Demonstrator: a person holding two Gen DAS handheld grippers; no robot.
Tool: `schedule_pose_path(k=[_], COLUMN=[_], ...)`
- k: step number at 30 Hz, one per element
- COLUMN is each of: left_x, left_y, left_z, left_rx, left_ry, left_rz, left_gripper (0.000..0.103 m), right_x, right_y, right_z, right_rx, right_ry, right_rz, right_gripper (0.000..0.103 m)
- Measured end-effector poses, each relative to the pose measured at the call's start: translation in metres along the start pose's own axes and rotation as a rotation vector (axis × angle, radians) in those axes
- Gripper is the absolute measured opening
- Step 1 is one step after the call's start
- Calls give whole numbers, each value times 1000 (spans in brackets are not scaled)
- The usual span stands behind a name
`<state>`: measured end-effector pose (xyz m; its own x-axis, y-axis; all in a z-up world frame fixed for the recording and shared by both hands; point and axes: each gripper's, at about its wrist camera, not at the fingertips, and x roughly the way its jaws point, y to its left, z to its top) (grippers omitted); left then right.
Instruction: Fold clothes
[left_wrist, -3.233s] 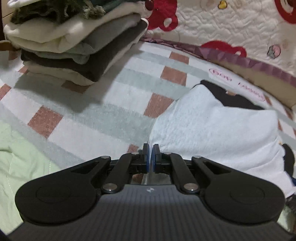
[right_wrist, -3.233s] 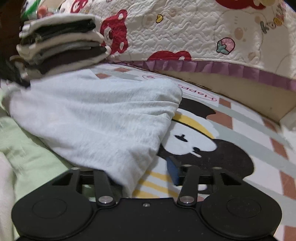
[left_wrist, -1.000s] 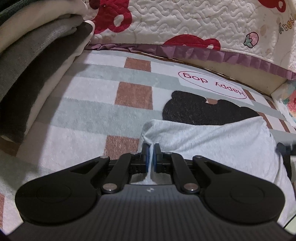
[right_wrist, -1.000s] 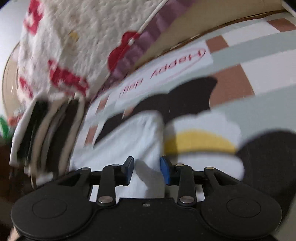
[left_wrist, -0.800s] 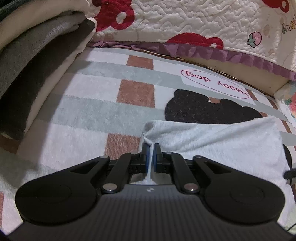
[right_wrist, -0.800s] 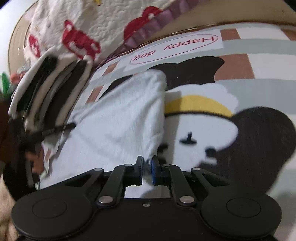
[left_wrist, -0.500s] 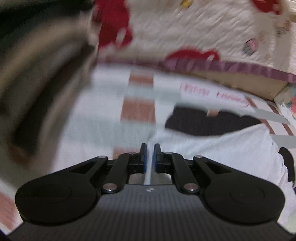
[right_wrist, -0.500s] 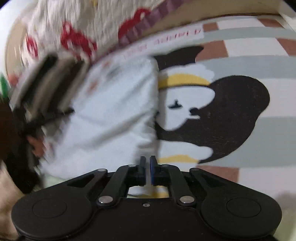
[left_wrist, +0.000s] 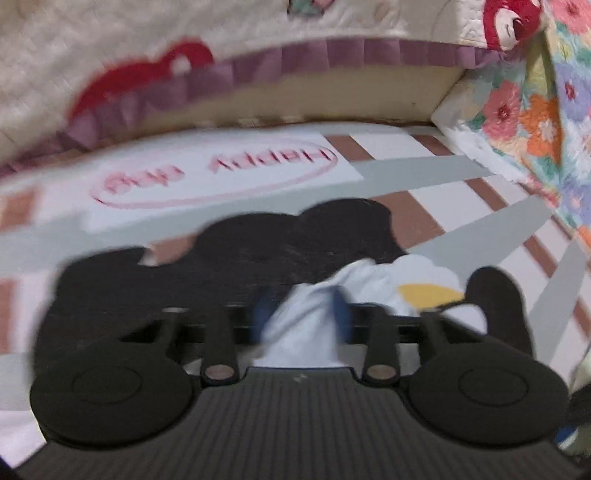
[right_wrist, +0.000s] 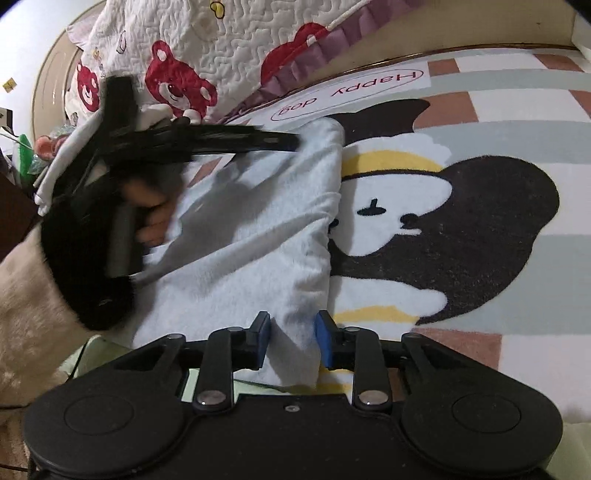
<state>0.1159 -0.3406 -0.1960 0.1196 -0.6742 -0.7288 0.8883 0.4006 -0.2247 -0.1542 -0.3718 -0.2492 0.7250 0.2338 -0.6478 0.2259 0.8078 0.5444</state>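
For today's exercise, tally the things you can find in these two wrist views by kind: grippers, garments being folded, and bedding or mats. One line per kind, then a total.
Grippers: 2, the left gripper and the right gripper
Garments being folded: 1, the white garment
Bedding or mats: 3, the dog mat, the bear quilt, the floral quilt
Total: 6

**Blur on the left, sharp on the right**

Left wrist view smears with motion blur, the pink oval lettering on the rug (left_wrist: 214, 173) unreadable. Right view is crisp, warm indoor light, soft shadow across the white fleecy garment (right_wrist: 255, 221); fisheye bending at edges.
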Motion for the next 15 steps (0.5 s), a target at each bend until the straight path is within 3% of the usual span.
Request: schedule_pose_path(k=[2,4,13,15], left_x=[2,-4,-8,-32], left_y=[-4,-12,-6,7], left_z=[5,7,15,17], left_rx=[45,112,121,99], left_ry=[11,2,-87,-110], left_rz=[18,49,218,181], left_gripper=[6,5,0,0], right_x=[0,0,-11,-14], right_y=[-1,6,9,15], right_z=[-2,-4,-15,-16], right_rx=[-5,-51,-77,-112], right_ry=[2,22,92,121], right_rz=[14,4,-41,-67], right_gripper=[13,12,8,7])
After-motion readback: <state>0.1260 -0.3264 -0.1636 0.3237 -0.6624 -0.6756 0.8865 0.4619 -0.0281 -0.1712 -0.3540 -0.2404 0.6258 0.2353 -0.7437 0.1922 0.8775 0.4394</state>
